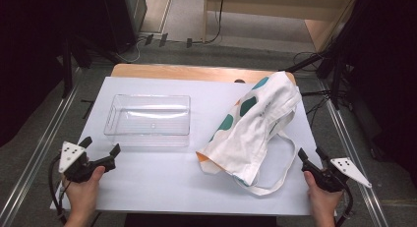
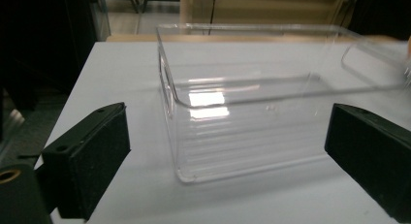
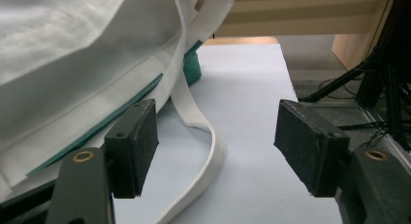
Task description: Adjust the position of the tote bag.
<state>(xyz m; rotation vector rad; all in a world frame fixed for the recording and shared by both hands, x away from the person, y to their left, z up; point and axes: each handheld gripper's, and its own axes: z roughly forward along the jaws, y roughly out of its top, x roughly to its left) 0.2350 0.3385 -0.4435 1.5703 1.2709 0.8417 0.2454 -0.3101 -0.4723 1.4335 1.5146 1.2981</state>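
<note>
High view, left to right: left gripper sits at the near-left corner of the white surface, jaws released and empty, nothing between them. Clear plastic bin lies just ahead of it and slightly to the right, apart from the jaws, long axis running across the surface left to right. Bin looks empty. Left gripper view confirms this: both pads stand wide, the bin's near short end and corner face the jaws, with a strip of bare surface between.

Centre-right: tote bag, white with teal and orange patches, lies flat on the surface. Long axis is diagonal, from the near-centre mouth end up to the far-right edge. One strap loops out on the near side toward the right hand.

Right gripper is at the near-right edge, jaws released, holding nothing. Right gripper view: the bag fills the left side beyond the left pad, and the strap curls down between the two pads without either pad pressing on it.

Key relation, my read: the bag is well nearer the right gripper than the left, and the strap loop is the closest grabbable part, already lying in the right jaws' gap. The bin is the left gripper's side. If the bag goes into the bin, it has to travel leftward across the surface; left is placed to steady the bin.
</note>
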